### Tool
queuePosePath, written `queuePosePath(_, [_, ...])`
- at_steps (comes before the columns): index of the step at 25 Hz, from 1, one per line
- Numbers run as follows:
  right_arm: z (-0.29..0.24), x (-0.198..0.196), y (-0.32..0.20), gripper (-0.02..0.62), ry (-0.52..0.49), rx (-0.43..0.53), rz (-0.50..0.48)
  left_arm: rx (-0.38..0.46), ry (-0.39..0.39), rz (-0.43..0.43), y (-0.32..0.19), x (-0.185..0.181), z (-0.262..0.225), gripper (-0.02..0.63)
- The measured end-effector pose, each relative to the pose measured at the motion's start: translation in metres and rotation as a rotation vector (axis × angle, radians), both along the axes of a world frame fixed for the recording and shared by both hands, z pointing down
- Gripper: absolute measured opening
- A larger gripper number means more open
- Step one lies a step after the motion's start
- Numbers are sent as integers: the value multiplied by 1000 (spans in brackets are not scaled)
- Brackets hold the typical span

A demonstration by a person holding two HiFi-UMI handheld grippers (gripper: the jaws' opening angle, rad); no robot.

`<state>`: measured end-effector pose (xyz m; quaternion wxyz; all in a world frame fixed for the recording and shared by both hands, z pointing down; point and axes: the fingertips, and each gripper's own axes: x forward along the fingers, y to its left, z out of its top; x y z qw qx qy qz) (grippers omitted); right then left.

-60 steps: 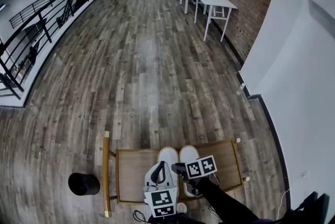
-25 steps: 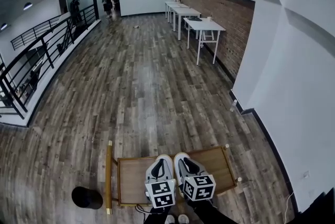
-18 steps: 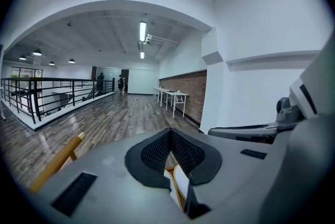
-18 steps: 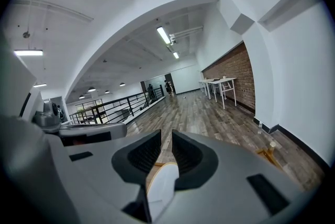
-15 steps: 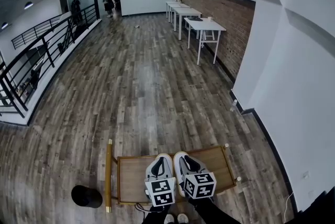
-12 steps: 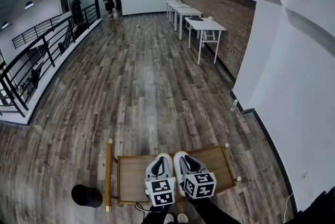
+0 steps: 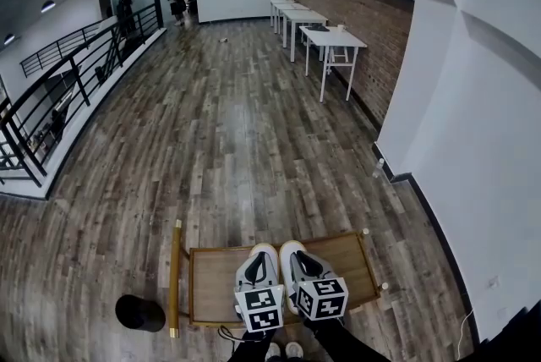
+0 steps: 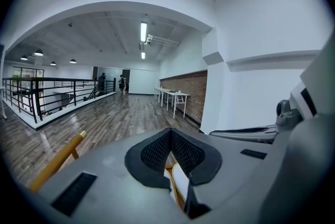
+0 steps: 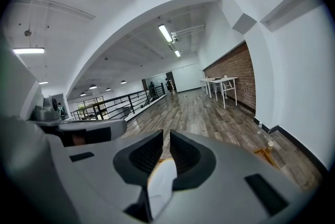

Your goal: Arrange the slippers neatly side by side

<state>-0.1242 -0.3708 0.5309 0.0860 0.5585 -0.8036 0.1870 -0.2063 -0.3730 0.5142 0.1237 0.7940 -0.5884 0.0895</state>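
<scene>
Wood floor (image 7: 228, 123) of a big hall, with a low wooden table (image 7: 215, 288) at the bottom of the head view. A black round thing (image 7: 139, 312) sits on the floor just left of it.

Two white slippers lie on the table: left slipper (image 7: 269, 255) and right slipper (image 7: 289, 251). They are just beside each other, inner edges about touching and toes about level. Both long axes run straight away from the person and are near parallel.

Key relation: each slipper lies dead ahead of its own gripper, heel end toward the jaws and toe end away. Neither gripper has to cross over. Any squaring-up would be a small push or twist along that axis.

The left gripper (image 8: 169, 150) is at the heel of the left slipper. Its jaws meet at the tips, and the slipper's white, yellow-edged rim is pinched low between them.

The right gripper (image 9: 163, 152) is at the heel of the right slipper, with the jaws closing. Only a thin slit is left at the tips, and the white rim sits between the pads, which look to be on it.

Judgement: the pair reads as arranged already, and what's left is likely a final trim or letting go.
</scene>
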Motion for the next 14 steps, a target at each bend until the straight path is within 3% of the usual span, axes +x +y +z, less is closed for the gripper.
queuePosePath(14, [3, 6, 1, 40, -16, -5, 4, -2, -9, 14, 3, 9, 3, -2])
